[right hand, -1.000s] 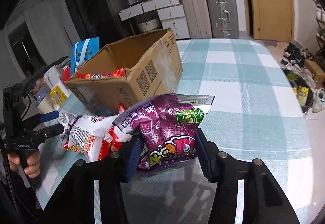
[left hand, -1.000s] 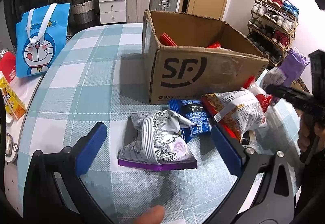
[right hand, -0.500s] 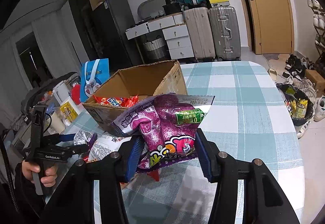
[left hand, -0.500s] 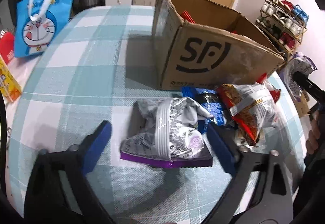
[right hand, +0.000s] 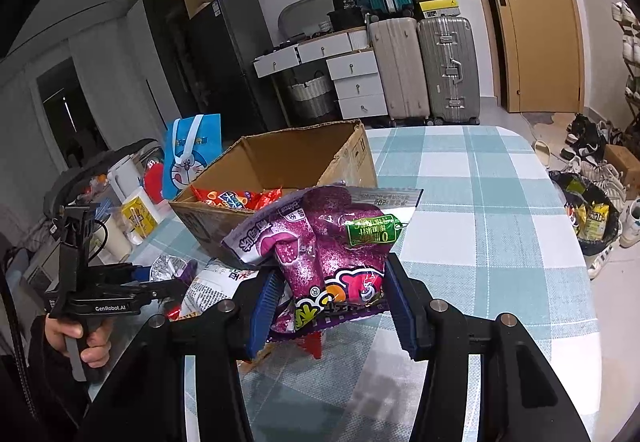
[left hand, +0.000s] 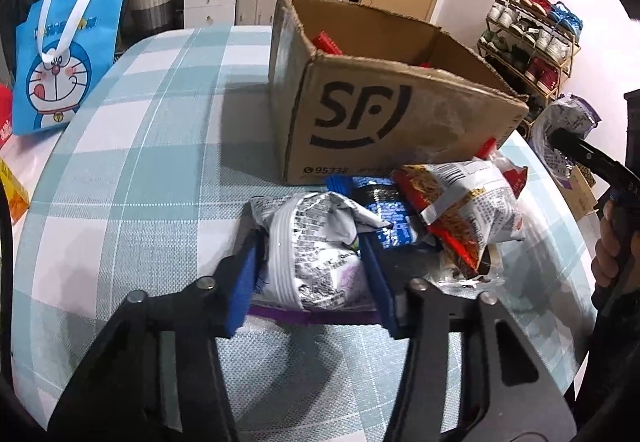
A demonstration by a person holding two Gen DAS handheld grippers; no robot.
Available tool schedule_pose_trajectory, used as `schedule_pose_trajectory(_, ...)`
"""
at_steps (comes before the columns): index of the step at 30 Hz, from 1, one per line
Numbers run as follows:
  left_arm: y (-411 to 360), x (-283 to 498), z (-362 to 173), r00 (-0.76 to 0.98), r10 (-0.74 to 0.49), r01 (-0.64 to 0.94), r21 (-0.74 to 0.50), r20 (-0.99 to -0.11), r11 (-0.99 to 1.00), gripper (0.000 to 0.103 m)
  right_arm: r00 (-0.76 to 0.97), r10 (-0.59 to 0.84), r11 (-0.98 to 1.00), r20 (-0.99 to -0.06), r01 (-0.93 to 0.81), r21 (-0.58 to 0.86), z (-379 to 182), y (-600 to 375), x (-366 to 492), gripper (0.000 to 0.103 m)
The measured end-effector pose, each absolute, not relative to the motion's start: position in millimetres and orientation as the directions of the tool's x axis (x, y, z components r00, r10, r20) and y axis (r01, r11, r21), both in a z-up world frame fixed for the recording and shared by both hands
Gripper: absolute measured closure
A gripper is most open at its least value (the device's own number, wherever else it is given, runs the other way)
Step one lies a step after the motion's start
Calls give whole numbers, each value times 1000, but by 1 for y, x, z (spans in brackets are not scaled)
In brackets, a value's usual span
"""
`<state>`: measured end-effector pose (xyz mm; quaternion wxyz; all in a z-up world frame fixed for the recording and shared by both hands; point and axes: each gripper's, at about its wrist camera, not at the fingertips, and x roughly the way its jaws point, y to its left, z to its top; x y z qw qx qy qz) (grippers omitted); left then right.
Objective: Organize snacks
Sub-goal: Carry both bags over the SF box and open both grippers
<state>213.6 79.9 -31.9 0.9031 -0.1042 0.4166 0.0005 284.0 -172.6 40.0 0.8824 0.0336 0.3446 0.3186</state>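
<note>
An open cardboard box (left hand: 384, 109) marked SF stands on the checked table and holds red and orange snack packs (right hand: 236, 197). My left gripper (left hand: 310, 274) is shut on a silver and purple snack bag (left hand: 316, 250) that lies on the table in front of the box. A blue pack (left hand: 384, 213) and a red and white bag (left hand: 468, 205) lie beside it. My right gripper (right hand: 328, 306) is shut on a purple snack bag (right hand: 328, 238) and holds it in the air near the box (right hand: 288, 169), right of it.
A blue Doraemon bag (left hand: 64, 61) stands at the table's far left. A yellow carton (right hand: 138, 213) and a kettle (right hand: 124, 173) are on the side counter. Suitcases (right hand: 424, 65), drawers and a shoe rack (left hand: 532, 37) stand beyond the table (right hand: 480, 201).
My left gripper has moved forward and closed on the silver and purple bag. My right gripper has lifted the purple bag higher, level with the box's rim.
</note>
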Motion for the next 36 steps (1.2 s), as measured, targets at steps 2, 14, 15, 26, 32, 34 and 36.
schedule_pose_trajectory(2, 79, 211, -28, 662, -86, -83, -186, -745, 979, 60, 562, 583, 796, -587, -539, 275, 40, -173, 285, 52)
schedule_pose_trajectory(14, 80, 201, -10, 703, -74, -91, -193, -708, 977, 61, 574, 585, 797, -572, -539, 274, 42, -177, 284, 52)
schedule_pose_trajectory(15, 80, 199, -8, 710, -72, -90, -192, -700, 977, 61, 575, 586, 796, -571, -540, 272, 43, -177, 284, 52)
schedule_pose_trajectory(26, 82, 187, 20, 768, -84, -81, -228, -635, 970, 61, 578, 592, 791, -561, -551, 267, 45, -175, 280, 52)
schedule_pose_trajectory(32, 87, 185, 33, 794, -74, -95, -244, -603, 965, 61, 583, 601, 787, -547, -552, 276, 48, -174, 278, 52)
schedule_pose_trajectory(34, 88, 184, 38, 802, -71, -97, -247, -593, 964, 61, 579, 608, 783, -543, -550, 290, 50, -174, 279, 52)
schedule_pose_trajectory(36, 88, 186, 41, 804, -68, -102, -249, -590, 963, 61, 576, 616, 778, -537, -552, 301, 52, -175, 279, 52)
